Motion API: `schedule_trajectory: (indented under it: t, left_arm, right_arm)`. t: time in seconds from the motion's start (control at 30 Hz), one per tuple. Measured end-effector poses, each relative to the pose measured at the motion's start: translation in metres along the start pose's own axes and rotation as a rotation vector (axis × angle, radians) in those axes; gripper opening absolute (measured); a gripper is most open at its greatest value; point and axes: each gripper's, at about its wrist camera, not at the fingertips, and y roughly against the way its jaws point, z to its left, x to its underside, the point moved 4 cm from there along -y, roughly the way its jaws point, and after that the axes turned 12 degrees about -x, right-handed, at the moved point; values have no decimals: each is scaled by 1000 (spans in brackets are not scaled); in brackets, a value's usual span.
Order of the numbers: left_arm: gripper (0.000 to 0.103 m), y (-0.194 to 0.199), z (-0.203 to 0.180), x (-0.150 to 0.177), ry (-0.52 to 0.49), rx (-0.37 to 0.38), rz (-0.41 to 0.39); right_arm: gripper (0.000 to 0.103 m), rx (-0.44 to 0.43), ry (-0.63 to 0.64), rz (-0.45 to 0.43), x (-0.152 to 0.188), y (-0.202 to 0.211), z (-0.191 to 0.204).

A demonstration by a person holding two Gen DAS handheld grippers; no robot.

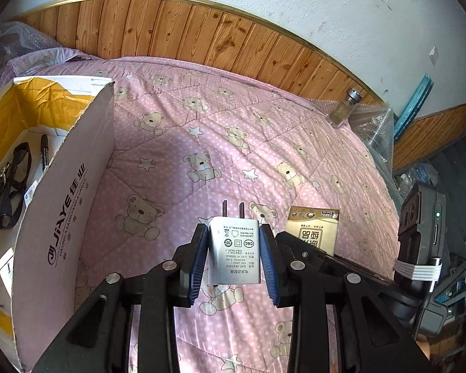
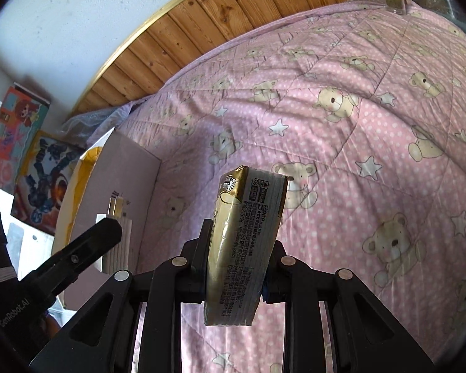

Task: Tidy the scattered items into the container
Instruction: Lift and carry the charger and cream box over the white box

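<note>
Pink bear quilt (image 1: 202, 143) | left gripper (image 1: 234, 248) clamps silver charger (image 1: 234, 250) | right gripper (image 2: 237, 267) clamps gold tissue pack (image 2: 242, 242)

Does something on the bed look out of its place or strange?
Yes: a small glass jar stands alone at the far edge of the pink quilt, beside bubble wrap, far from the box.

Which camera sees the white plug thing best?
The left wrist view: the charger fills the middle, label and both prongs clear, between the left gripper's pads. The right wrist view shows only its edge and prongs behind that gripper.
</note>
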Motion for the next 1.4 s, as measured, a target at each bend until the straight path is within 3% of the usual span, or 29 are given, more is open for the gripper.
schedule_trajectory:
  t: [0.4,0.8,1.4]
  left_arm:
    - [34,43,4,24,2,33,-44]
    - [34,70,40,44,72,62,-65]
    - [34,113,111,33,197,114,-148]
  right_arm:
    - [25,-41,87,9,33,27,46]
    - [26,-63,216,47,62,27,102]
    - [25,-98,423,65,62,13,196]
